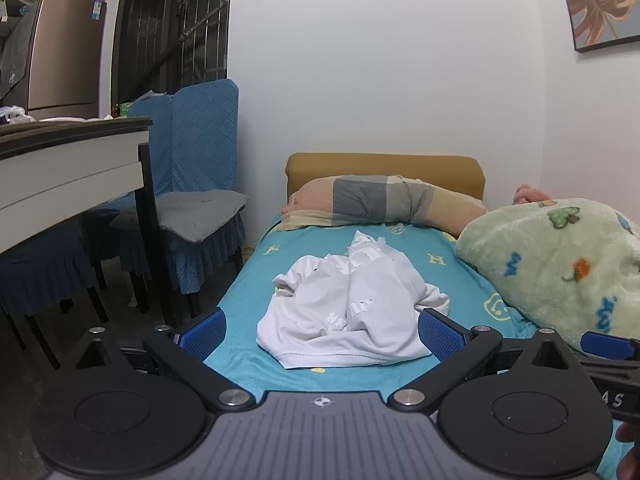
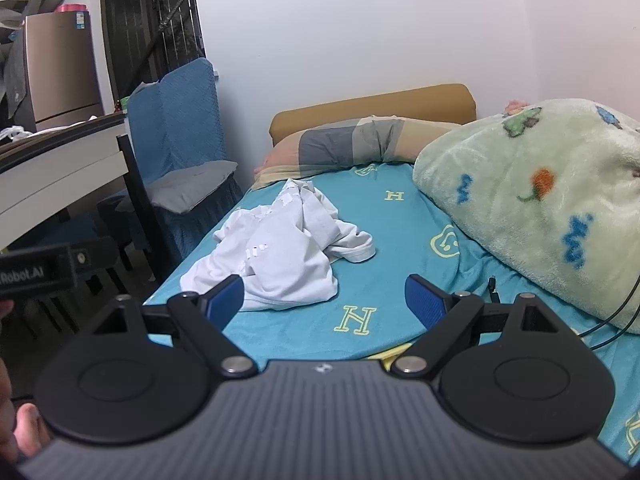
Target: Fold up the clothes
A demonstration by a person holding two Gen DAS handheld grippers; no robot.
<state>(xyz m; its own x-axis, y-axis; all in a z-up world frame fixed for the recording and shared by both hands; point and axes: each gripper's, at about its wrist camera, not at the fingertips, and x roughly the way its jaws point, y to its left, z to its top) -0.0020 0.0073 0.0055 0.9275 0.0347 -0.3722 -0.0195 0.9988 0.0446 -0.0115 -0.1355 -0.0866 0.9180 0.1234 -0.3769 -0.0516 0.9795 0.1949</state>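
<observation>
Turquoise bedsheet (image 1: 248,364), printed with pale yellow letters and smiling faces, covers a narrow bed against a white wall, with a mustard headboard (image 1: 386,168) and a striped pillow (image 1: 380,202) at the far end.

On that sheet lies the white garment (image 1: 348,312), crumpled in a loose heap rather than spread or folded. Its long axis runs roughly away from the cameras toward the pillow, with a stitched hem along the near edge and a cuffed sleeve trailing to the right. Thin, soft knit with cracked white print on the upper folds; it should drape and slip easily.

Both claws hang just short of the heap with nothing between their blue ribbed pads. The left claw (image 1: 322,334) is spread wide and faces the garment squarely, the near hem lying directly ahead between its fingers. The right claw (image 2: 324,300) is also spread wide, but the garment (image 2: 276,248) sits ahead and to its left, near its left finger, with bare sheet straight in front. So the left claw appears better lined up with the hem.

To the right bulges a fluffy green fleece blanket (image 2: 540,208) with cartoon figures, close beside the sleeve. Blue-covered chairs (image 1: 192,216) stand left of the bed.
</observation>
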